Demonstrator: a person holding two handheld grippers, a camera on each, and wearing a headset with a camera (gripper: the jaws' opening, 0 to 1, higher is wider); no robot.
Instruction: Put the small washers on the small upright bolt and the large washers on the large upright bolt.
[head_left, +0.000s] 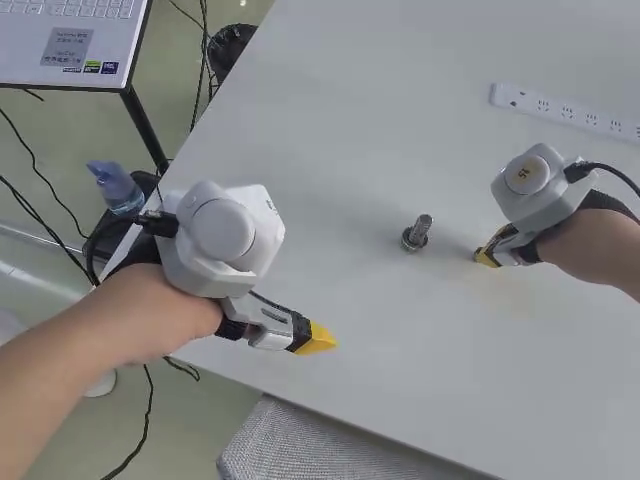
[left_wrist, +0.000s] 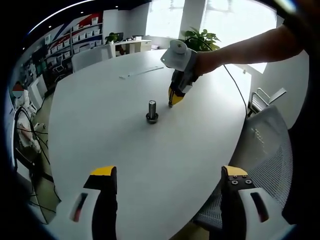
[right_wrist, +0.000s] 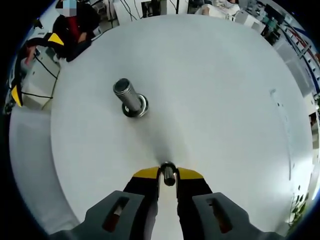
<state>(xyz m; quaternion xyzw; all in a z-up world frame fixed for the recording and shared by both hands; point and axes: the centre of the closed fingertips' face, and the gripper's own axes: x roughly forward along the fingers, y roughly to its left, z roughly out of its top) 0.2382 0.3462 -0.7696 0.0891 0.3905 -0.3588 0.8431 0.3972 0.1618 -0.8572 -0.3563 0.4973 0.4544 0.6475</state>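
Observation:
A large steel bolt (head_left: 416, 233) stands upright on the white table (head_left: 400, 120), with a washer ringing its base (right_wrist: 140, 106). My right gripper (head_left: 487, 257) rests its yellow tips on the table just right of that bolt. In its own view the right gripper (right_wrist: 168, 175) is shut on a small metal bolt (right_wrist: 168, 173) that stands between the tips. My left gripper (head_left: 315, 340) hovers near the table's front edge, well left of the large bolt (left_wrist: 152, 111). Its jaws are wide open, and nothing sits between them (left_wrist: 168, 175).
A white power strip (head_left: 560, 108) lies at the far right of the table. A laptop (head_left: 70, 40) sits on a stand at the upper left, with a water bottle (head_left: 115, 188) below it. A grey chair (head_left: 300, 445) stands under the table's near edge.

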